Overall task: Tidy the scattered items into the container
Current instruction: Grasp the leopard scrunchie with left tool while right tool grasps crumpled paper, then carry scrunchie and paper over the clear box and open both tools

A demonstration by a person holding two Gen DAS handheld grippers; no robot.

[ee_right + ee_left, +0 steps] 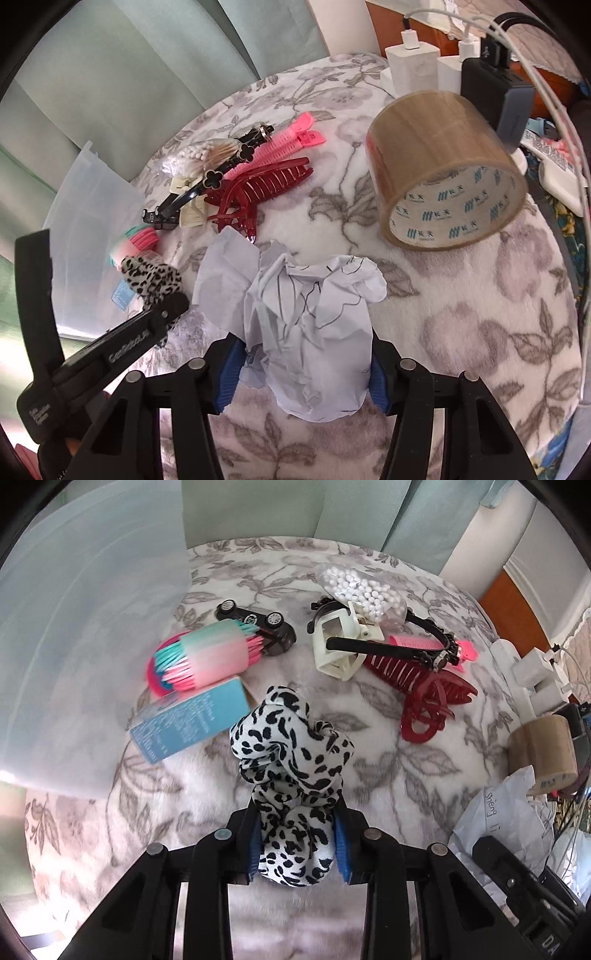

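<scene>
My left gripper (299,843) clenched the spotted scrunchie (291,760); my right gripper (303,373) gripped crumpled paper (314,325) between its pads

My left claw (299,845) and right claw (304,373) are black, with ribbed blue pads (227,376) and silver screws (371,834).

both views look down and forward along their fingers at the floral blanket (388,782), from close above it. taking the red claw clip (424,701) as landmark, the left wrist view faces it from its near left, the right wrist view (258,188) from its near right. both share the clip and its neighbouring pile.
</scene>
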